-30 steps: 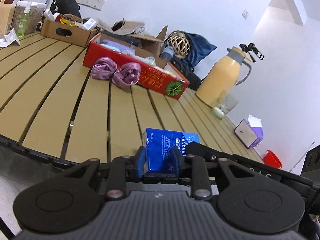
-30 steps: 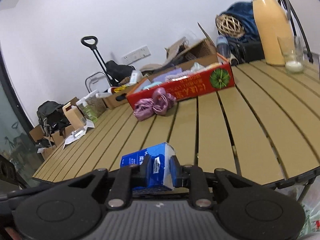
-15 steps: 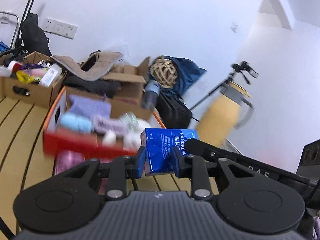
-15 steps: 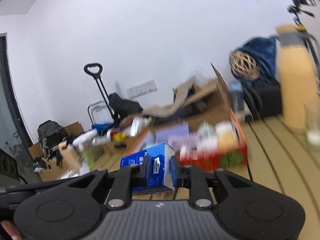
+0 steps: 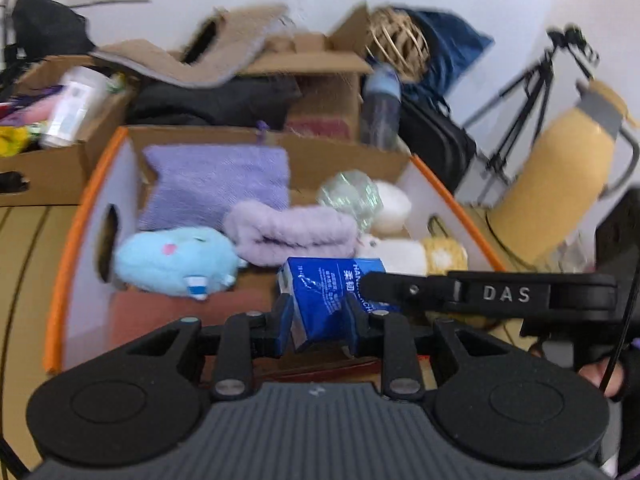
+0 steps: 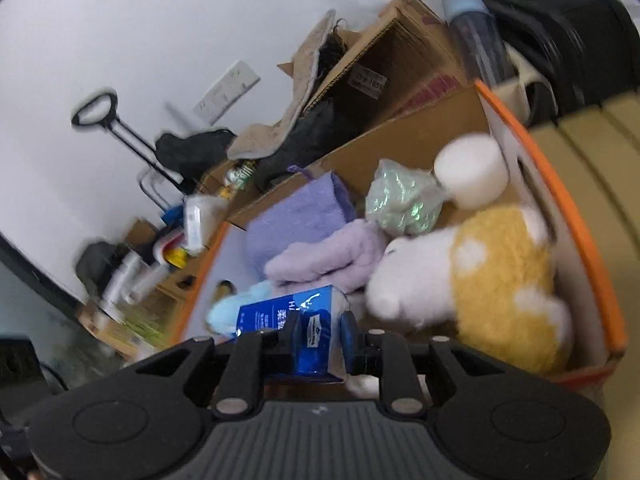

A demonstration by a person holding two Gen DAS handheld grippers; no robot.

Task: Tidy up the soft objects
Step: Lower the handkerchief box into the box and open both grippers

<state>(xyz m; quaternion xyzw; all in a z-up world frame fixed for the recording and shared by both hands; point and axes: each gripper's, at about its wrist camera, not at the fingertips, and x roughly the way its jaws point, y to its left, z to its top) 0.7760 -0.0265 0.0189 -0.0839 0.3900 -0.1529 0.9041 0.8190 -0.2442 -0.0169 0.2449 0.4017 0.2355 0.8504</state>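
Observation:
A blue tissue pack [image 5: 328, 284] hangs over the front part of an orange-rimmed cardboard box [image 5: 68, 240]. My left gripper [image 5: 320, 316] is shut on the pack's near end. My right gripper [image 6: 318, 336] grips the same pack [image 6: 288, 312] from its other side, and its jaws are opening with the pack still between the pads. The right gripper's black body [image 5: 504, 294] reaches in from the right in the left wrist view. Inside the box lie a purple cloth [image 5: 216, 184], a light blue plush [image 5: 172, 256], a lilac fluffy roll [image 5: 292, 228] and a yellow-and-white plush [image 6: 500, 280].
The box [image 6: 580, 232] stands on a slatted wooden table [image 5: 24, 260]. A yellow thermos [image 5: 560, 184] and a tripod [image 5: 532, 80] are to the right. Open cardboard boxes [image 5: 320, 80] crowd the space behind. A brown carton [image 5: 40, 160] with bottles sits at the left.
Both grippers carried the blue tissue pack from the table's near edge across to the orange-rimmed box, which now fills both views. The grip on the pack looks the same.

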